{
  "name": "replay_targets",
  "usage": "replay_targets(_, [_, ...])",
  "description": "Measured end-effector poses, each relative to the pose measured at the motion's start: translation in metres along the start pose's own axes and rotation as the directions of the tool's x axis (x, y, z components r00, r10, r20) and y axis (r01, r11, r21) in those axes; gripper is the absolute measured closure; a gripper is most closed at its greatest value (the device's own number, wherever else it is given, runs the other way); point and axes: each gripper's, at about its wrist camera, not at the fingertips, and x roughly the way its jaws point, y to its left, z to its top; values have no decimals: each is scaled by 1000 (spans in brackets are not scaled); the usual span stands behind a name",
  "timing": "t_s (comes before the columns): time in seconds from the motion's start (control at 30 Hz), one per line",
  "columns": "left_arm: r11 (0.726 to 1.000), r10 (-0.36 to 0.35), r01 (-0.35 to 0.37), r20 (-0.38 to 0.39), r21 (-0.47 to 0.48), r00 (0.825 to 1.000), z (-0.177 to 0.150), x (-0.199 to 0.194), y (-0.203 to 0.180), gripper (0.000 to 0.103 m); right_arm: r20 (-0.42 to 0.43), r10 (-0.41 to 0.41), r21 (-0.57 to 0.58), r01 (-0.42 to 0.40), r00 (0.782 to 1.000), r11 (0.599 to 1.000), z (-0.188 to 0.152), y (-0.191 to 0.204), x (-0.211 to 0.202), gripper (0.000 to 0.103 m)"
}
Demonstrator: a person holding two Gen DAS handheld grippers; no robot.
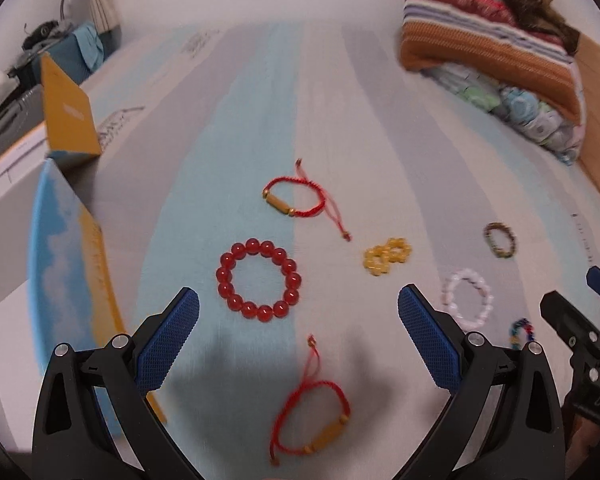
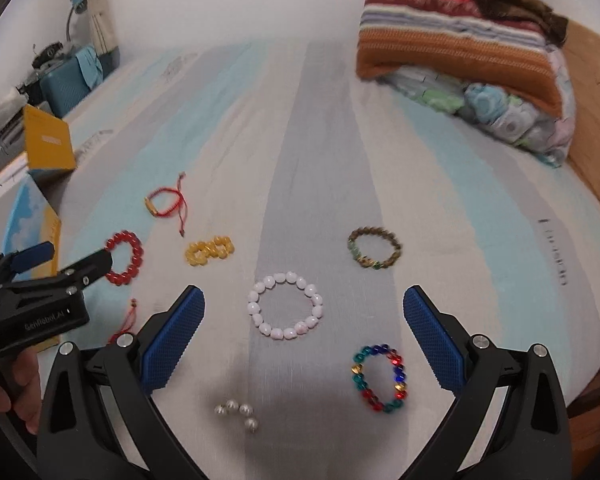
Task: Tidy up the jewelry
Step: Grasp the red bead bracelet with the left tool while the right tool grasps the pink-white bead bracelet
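Several bracelets lie on a striped bedsheet. My left gripper (image 1: 299, 308) is open and empty above a red bead bracelet (image 1: 259, 280), with a red cord bracelet (image 1: 311, 416) below it and another red cord bracelet (image 1: 296, 197) farther off. A yellow bead bracelet (image 1: 387, 256) lies to the right. My right gripper (image 2: 304, 308) is open and empty around a white bead bracelet (image 2: 285, 305). A multicolour bead bracelet (image 2: 379, 378), a brown-green bead bracelet (image 2: 375, 252) and a few loose pearls (image 2: 238, 412) lie near it. The left gripper also shows in the right wrist view (image 2: 66, 258).
An open yellow and blue box (image 1: 70, 118) with its lid (image 1: 64, 264) stands at the left edge of the bed. Folded blankets and a pillow (image 1: 492, 56) are piled at the far right. A wooden bed frame (image 2: 596, 152) borders the right side.
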Motion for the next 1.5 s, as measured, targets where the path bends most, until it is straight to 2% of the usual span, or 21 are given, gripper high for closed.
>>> replay_targets(0.1, [1000, 7, -7, -18, 22, 1000, 0, 18, 4, 6, -54, 20, -4, -20, 998, 1000, -7, 0, 33, 7])
replay_targets(0.23, [999, 40, -40, -37, -10, 999, 0, 43, 15, 6, -115, 4, 11, -3, 993, 1000, -12, -3, 70, 7])
replay_targets(0.4, [999, 34, -36, -71, -28, 997, 0, 66, 25, 6, -141, 12, 9, -11, 990, 1000, -15, -3, 90, 8])
replay_targets(0.6, [998, 0, -4, -84, -55, 996, -3, 81, 30, 6, -161, 55, 48, -48, 985, 998, -15, -4, 103, 16])
replay_targets(0.8, [998, 36, -39, -84, -38, 996, -7, 89, 27, 11, -171, 106, 60, -97, 979, 993, -17, -1, 104, 33])
replay_targets(0.97, [999, 43, -44, -75, -19, 996, -7, 87, 22, 24, -172, 136, 66, -126, 976, 990, -17, 3, 102, 49])
replay_targets(1.1, [999, 34, -36, -72, -18, 997, -8, 84, 20, 36, -175, 146, 70, -136, 974, 988, -18, 4, 101, 55])
replay_targets(1.3, [1000, 4, -4, -58, 4, 998, -11, 80, 17, 55, -180, 166, 90, -151, 970, 984, -17, 0, 102, 71])
replay_targets(1.5, [999, -19, 21, -45, 37, 999, -13, 76, 15, 74, -165, 160, 46, -154, 973, 987, -17, 7, 99, 85])
